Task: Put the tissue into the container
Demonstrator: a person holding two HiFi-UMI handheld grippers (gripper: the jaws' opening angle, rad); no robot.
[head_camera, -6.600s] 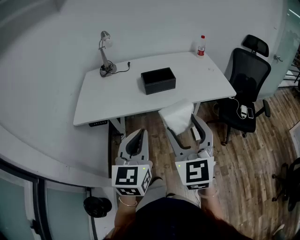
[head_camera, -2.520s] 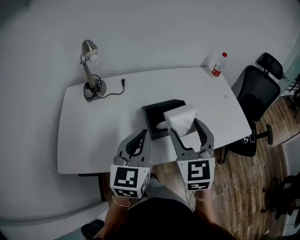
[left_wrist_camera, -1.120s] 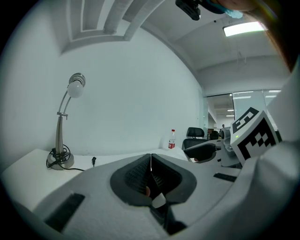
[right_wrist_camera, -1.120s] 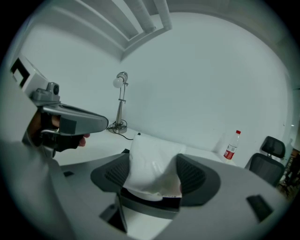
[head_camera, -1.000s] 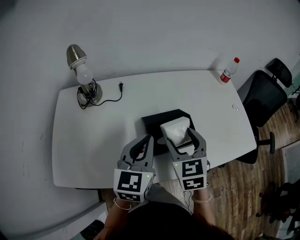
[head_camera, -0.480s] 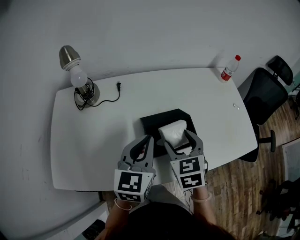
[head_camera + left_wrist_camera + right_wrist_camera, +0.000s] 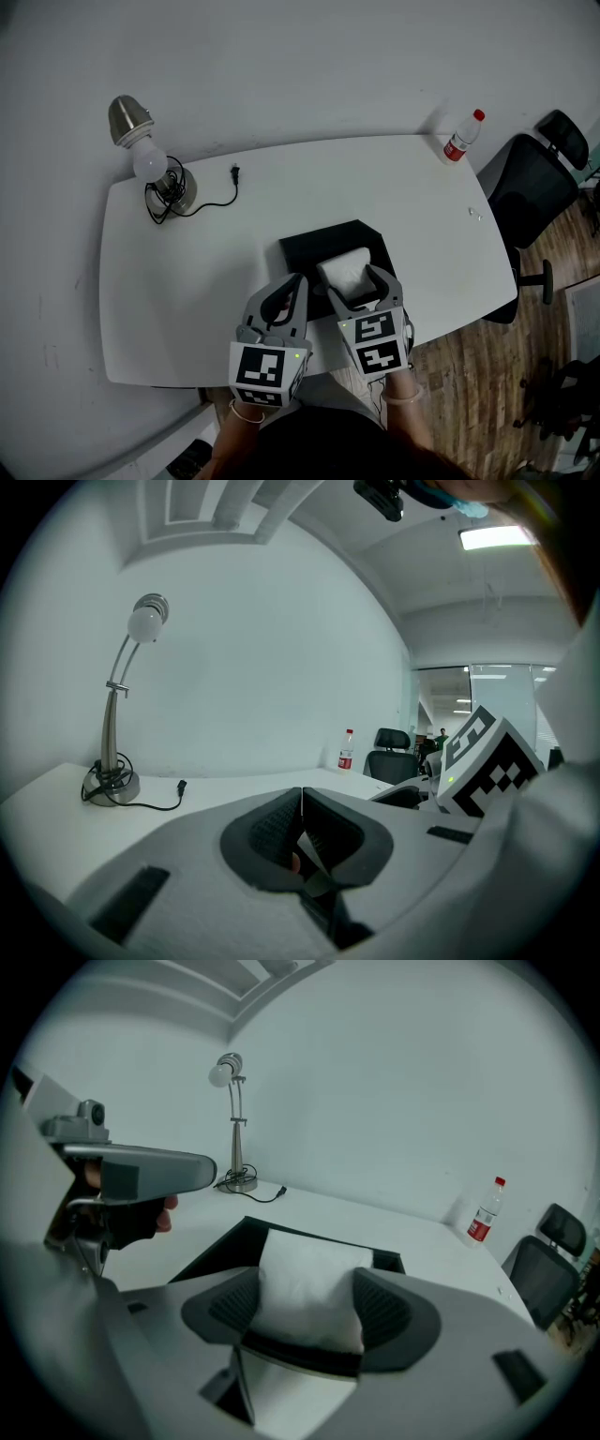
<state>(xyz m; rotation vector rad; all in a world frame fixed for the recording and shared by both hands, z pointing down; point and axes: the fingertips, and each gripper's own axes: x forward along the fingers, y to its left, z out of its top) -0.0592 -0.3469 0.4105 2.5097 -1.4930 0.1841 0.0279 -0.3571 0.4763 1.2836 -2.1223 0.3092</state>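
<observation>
A white tissue pack (image 7: 345, 270) (image 7: 306, 1288) is clamped between the jaws of my right gripper (image 7: 353, 281) (image 7: 309, 1305), which is shut on it. The pack hangs over the near part of the open black container (image 7: 326, 251) (image 7: 225, 1246) on the white table (image 7: 187, 281). My left gripper (image 7: 284, 292) (image 7: 302, 825) is shut with nothing between its fingers. It sits just left of the container's near corner, over the table's front part.
A silver desk lamp (image 7: 155, 169) (image 7: 234, 1119) with a black cord (image 7: 216, 192) stands at the table's far left. A red-capped bottle (image 7: 463, 136) (image 7: 485, 1210) stands at the far right corner. A black office chair (image 7: 534, 178) is right of the table.
My right gripper has lowered the tissue pack from above the table edge down over the black container. The left gripper has stayed shut beside it.
</observation>
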